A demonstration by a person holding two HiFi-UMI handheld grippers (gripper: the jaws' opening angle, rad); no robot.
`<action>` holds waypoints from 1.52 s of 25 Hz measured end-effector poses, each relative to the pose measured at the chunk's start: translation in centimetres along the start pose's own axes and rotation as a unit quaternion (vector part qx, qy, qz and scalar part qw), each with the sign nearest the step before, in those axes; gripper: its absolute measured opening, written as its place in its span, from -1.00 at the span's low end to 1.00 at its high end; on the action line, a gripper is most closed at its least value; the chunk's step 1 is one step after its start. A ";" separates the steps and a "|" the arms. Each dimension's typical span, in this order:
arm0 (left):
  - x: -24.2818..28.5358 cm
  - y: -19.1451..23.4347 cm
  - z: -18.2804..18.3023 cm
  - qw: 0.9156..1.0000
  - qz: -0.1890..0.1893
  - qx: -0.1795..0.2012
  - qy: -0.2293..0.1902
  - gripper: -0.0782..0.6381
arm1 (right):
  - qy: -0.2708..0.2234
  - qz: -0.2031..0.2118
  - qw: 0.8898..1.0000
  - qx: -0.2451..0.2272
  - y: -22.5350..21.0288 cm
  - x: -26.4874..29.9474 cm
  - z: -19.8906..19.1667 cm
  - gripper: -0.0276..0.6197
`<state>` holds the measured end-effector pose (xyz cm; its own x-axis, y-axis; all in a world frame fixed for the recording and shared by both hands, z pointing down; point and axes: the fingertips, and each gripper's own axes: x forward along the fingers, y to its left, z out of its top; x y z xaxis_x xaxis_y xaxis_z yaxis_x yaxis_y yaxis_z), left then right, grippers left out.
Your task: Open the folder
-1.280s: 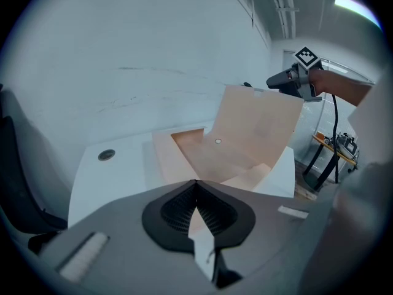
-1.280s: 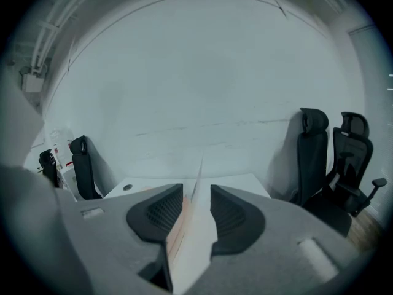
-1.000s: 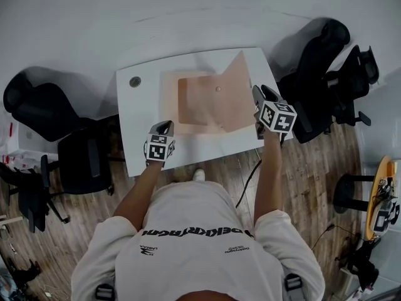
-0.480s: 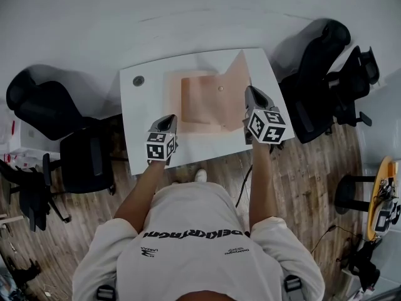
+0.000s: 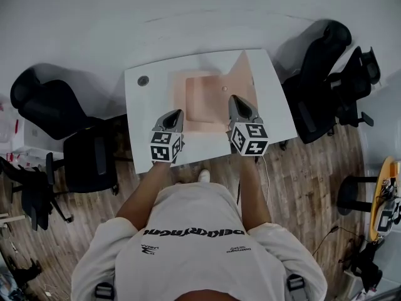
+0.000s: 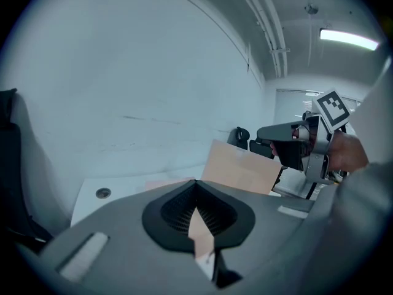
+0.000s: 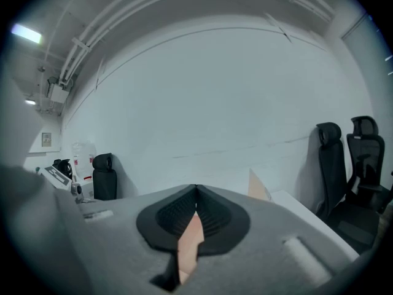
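The folder lies opened out on the white bench, peach-coloured, straight ahead of both claws. Its cover stands tilted up along the folder's right side, and neither claw grips it. The right claw points across the near right part of the folder, its tip just short of the raised cover and apart from it. Its jaws have just been closing and now meet, with nothing between them. The left claw hangs over the folder's near left edge, jaws together and holding nothing. In the left gripper view the cover rises as a slanted panel beyond the jaws, and the right claw with its marker cube shows just to the right of it.

A small round dark insert sits in the bench's far left corner, well apart from the folder. A black office chair stands left of the bench and two more chairs at its right, all on the wooden floor and away from both claws.

A second ago the right claw was out at the cover's right edge, by the bench's right side. It has since come in leftward over the folder. The left claw now shows a little larger and further over the folder's edge. The cover stands tilted as it did then
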<state>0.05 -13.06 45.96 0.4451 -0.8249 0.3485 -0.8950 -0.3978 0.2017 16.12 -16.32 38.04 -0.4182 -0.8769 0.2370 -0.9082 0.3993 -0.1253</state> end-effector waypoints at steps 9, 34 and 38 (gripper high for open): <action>-1.6 -1.4 1.3 1.000 -0.006 0.006 -0.029 -0.80 | -0.009 0.012 1.000 -0.002 3.4 -0.9 -1.9 -0.91; -3.3 -2.3 0.7 0.998 0.004 0.014 -0.055 -0.80 | 0.021 0.024 0.999 0.013 5.8 -0.9 -6.1 -0.91; -3.4 -1.5 0.7 0.998 0.010 0.012 -0.060 -0.80 | 0.023 0.029 0.999 0.010 6.2 -0.2 -6.4 -0.91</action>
<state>-0.14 -9.91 43.77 0.4221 -0.8741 0.2403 -0.9047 -0.3891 0.1738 10.50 -11.92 43.40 -0.4710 -0.8390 0.2725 -0.8820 0.4433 -0.1598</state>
